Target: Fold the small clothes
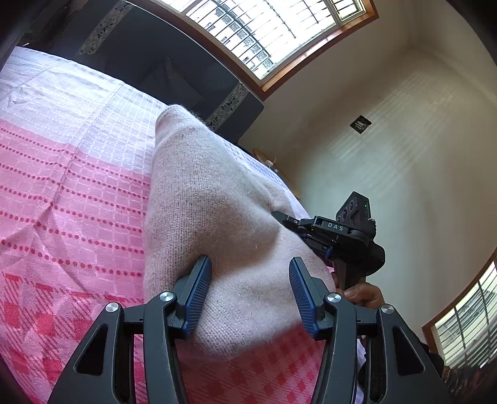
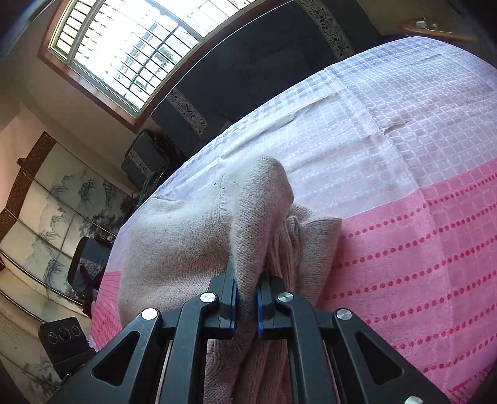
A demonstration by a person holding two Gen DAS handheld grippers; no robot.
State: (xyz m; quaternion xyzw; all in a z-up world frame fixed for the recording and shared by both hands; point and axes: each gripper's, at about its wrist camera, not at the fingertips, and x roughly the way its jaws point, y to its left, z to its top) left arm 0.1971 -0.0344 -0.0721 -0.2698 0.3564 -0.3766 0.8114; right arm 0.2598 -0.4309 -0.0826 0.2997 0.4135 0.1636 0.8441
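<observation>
A pale pink knit sweater (image 1: pixel 211 199) lies on a pink and white bedspread (image 1: pixel 68 174). My left gripper (image 1: pixel 250 273) is open, its blue pads on either side of a fold of the sweater without pinching it. The right gripper's body (image 1: pixel 341 230) shows beyond the sweater in the left wrist view. In the right wrist view, my right gripper (image 2: pixel 247 279) is shut on a raised fold of the sweater (image 2: pixel 254 211); the rest of the garment spreads to the left over the bedspread (image 2: pixel 403 155).
A dark headboard or sofa (image 1: pixel 155 68) stands behind the bed under a barred window (image 1: pixel 264 28). A wall (image 1: pixel 388 149) is to the right. In the right wrist view, a painted screen (image 2: pixel 56 211), bags and black equipment (image 2: pixel 62 338) stand left of the bed.
</observation>
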